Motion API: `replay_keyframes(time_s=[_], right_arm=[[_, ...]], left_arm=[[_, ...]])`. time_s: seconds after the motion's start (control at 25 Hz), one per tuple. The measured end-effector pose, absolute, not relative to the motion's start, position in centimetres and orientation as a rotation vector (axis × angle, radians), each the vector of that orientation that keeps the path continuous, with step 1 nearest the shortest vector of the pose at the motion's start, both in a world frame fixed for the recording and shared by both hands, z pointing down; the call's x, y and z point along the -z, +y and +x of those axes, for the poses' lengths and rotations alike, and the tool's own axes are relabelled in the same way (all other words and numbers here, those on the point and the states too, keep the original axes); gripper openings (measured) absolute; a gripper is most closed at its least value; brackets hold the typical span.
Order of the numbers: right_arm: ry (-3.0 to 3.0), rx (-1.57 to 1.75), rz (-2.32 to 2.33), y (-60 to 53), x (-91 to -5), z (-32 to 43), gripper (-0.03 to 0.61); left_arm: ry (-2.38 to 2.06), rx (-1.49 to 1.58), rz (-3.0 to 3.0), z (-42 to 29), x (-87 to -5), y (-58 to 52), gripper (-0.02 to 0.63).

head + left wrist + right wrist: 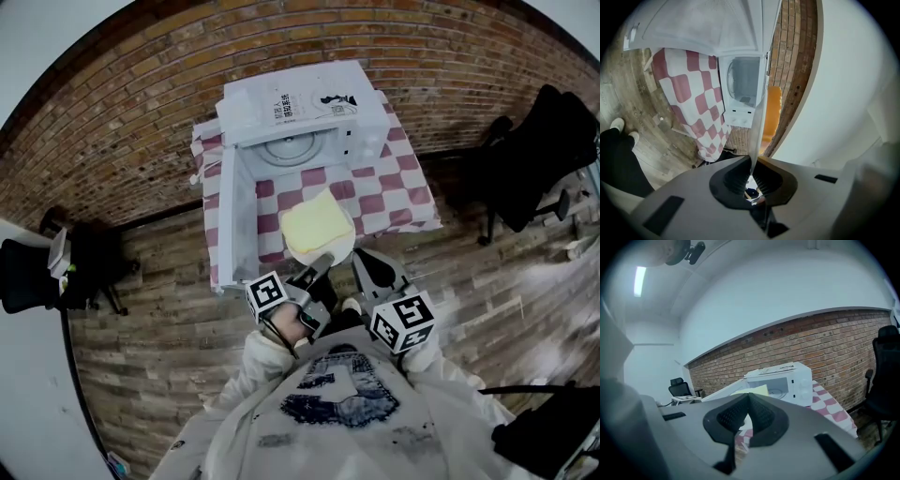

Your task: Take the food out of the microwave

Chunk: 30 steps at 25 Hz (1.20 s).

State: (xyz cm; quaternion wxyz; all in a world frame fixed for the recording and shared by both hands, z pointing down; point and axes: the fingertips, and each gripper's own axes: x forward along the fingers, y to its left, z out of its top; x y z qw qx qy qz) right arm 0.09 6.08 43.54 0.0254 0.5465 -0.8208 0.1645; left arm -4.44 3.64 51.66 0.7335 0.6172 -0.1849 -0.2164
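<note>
A white plate [346,245] carries a flat pale-yellow piece of food [314,225] and hangs above the front of the checked table, outside the microwave [300,103]. My left gripper [322,263] is shut on the plate's near rim. In the left gripper view the plate [757,126] runs edge-on out of the jaws, with the food [774,115] on one side. The microwave's door [234,211] stands open to the left and its cavity [743,86] shows only the turntable. My right gripper [367,266] is beside the plate, shut on nothing [749,395].
A red-and-white checked cloth [403,192] covers the small table against a brick wall [422,56]. Black office chairs stand at the left [56,272] and the right [539,159]. The floor is wood planks [159,347].
</note>
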Motion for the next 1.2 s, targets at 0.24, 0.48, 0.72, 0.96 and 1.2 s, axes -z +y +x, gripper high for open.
replay_keyframes(time_s=[0.24,0.48,0.72,0.96,1.2], right_arm=[[-2.558,-0.484,1.684,6.0,-43.3,0.7,0.014],[-2.575,-0.467,1.666,5.2,-42.9,1.8,0.014],[-2.59,-0.471,1.643,4.6,-43.0,2.8,0.014],[-2.599,-0.476,1.631,4.4,-43.1,2.9,0.014],[-2.598,-0.483,1.628,4.2,-43.2,2.8,0.014]], left_arm=[[-0.406,0.475,1.354,-3.9,-50.8,4.8,0.02],[-0.406,0.488,1.37,-3.1,-49.7,4.6,0.018],[-0.415,0.493,1.364,-2.1,-49.7,4.3,0.018],[-0.419,0.498,1.363,-1.9,-49.6,4.1,0.018],[-0.422,0.5,1.358,-2.1,-49.8,3.9,0.018]])
